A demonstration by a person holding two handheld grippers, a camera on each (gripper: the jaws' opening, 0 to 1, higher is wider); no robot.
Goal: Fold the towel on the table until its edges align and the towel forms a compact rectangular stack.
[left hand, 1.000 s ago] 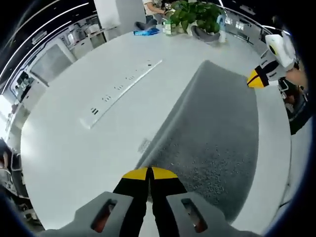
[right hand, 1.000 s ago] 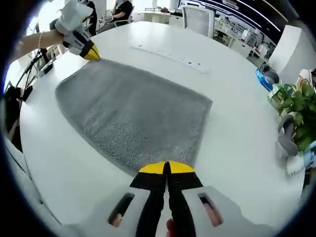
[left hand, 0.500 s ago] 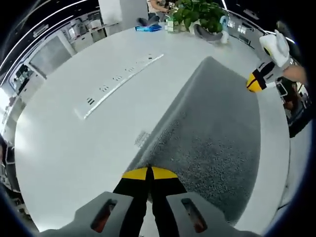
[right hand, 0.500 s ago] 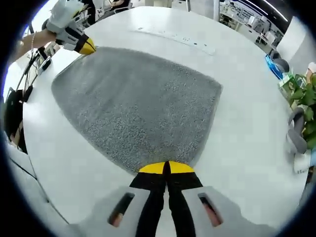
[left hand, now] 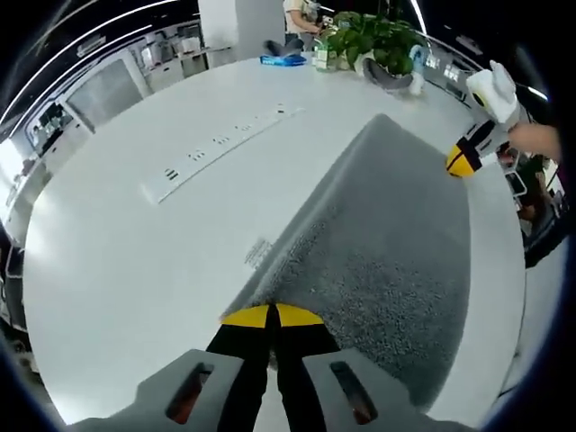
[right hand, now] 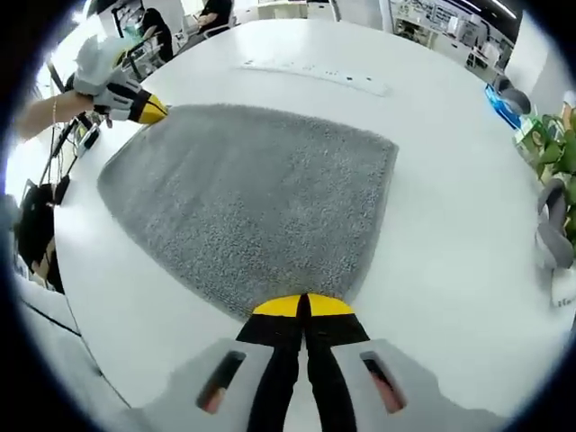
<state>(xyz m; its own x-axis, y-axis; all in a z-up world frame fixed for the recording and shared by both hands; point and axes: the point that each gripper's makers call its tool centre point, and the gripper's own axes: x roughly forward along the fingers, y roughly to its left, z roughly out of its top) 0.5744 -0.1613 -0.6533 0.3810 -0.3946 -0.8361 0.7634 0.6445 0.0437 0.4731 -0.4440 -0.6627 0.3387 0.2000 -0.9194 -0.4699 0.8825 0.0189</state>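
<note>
A grey towel (left hand: 387,243) lies spread on the white round table (left hand: 117,261). In the left gripper view my left gripper (left hand: 271,317) is shut, with the towel's near corner pinched at its yellow tips. My right gripper (left hand: 463,161) shows at the towel's far right corner, held by a hand. In the right gripper view the towel (right hand: 261,198) stretches away from my right gripper (right hand: 302,307), which is shut on its near corner. The left gripper (right hand: 151,111) holds the far left corner there.
A long white power strip (left hand: 216,147) lies on the table left of the towel, also seen as the strip (right hand: 315,72). Potted plants (left hand: 371,38) and a blue object (left hand: 283,60) stand at the far edge. Chairs and desks ring the table.
Both views have shifted a little with the hands. The grippers stay shut at their towel corners, and the towel keeps about the same spread shape.
</note>
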